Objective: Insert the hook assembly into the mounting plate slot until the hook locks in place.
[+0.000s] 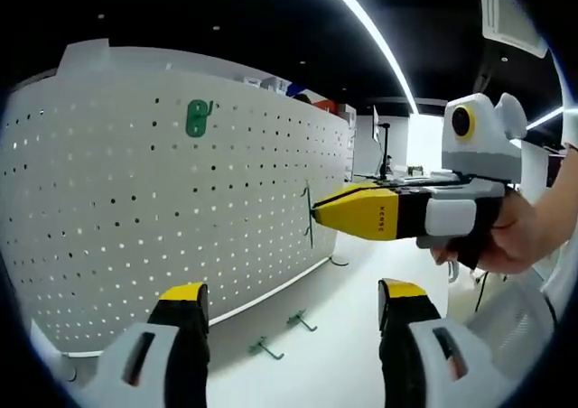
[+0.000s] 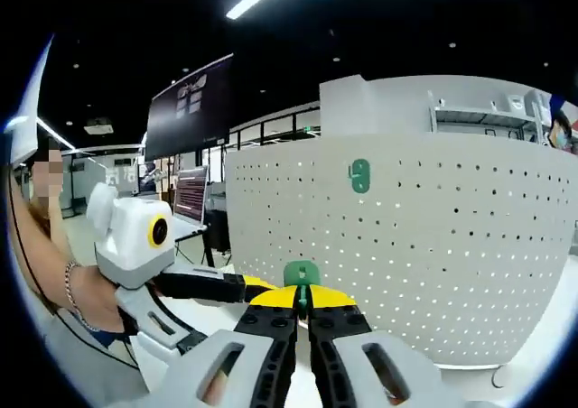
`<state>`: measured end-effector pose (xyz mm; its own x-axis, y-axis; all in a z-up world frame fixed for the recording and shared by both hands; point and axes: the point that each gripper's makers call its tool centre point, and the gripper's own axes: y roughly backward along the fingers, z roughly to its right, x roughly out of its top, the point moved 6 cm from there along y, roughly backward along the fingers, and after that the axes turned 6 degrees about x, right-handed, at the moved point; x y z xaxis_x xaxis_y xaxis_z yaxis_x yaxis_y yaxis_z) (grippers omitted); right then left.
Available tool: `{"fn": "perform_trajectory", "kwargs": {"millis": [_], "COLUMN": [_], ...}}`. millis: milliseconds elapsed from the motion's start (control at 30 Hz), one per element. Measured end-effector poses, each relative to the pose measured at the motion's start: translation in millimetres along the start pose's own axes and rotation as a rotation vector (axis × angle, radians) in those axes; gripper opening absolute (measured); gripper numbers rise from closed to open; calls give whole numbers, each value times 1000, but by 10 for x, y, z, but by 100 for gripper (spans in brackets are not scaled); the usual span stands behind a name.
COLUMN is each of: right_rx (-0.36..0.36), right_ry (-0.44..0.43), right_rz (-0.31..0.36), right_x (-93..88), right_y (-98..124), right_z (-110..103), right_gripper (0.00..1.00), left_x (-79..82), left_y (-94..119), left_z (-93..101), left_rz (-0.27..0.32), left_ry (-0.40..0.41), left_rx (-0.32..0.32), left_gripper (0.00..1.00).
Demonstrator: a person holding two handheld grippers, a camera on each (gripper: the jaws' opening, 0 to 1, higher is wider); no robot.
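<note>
you're mid-insertion: your right gripper [image 1: 318,215] is clamped on a green hook [image 2: 301,274], tip at the pegboard [image 1: 135,200] face, near its right edge. left gripper [image 1: 293,313] hangs wide and empty. next, seat it in the holes and press until it locks, like the mounted hook [image 1: 198,117] far left.

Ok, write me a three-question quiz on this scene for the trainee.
1. True or false: the right tongs are shut on a green hook.
2. How many loose hooks lie on the white table below the pegboard? A) none B) two C) five
3. Fill in: the left tongs are ____.
Key: 1 true; 2 B; 3 open.
</note>
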<state>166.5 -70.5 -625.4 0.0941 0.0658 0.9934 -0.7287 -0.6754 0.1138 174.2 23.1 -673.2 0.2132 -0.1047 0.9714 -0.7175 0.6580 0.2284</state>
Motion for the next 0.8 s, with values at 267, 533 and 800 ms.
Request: {"fn": "perform_trajectory", "kwargs": {"millis": [267,533,800], "right_rx": [-17,-40,-73], "right_ry": [-67,-91,-103], "right_rz": [19,39,59], "right_x": [14,107,204], "right_y": [-9,-50,-58], "right_z": [104,228,405], "right_gripper": [0,0,0], "left_x": [-28,-129,-229], "left_y": [13,50,111], "left_z": [-10,-14,-19], "left_rz": [-6,-33,-54], "left_ry": [5,13,21], "left_rx": [4,3,5], "left_gripper": [78,77,76]}}
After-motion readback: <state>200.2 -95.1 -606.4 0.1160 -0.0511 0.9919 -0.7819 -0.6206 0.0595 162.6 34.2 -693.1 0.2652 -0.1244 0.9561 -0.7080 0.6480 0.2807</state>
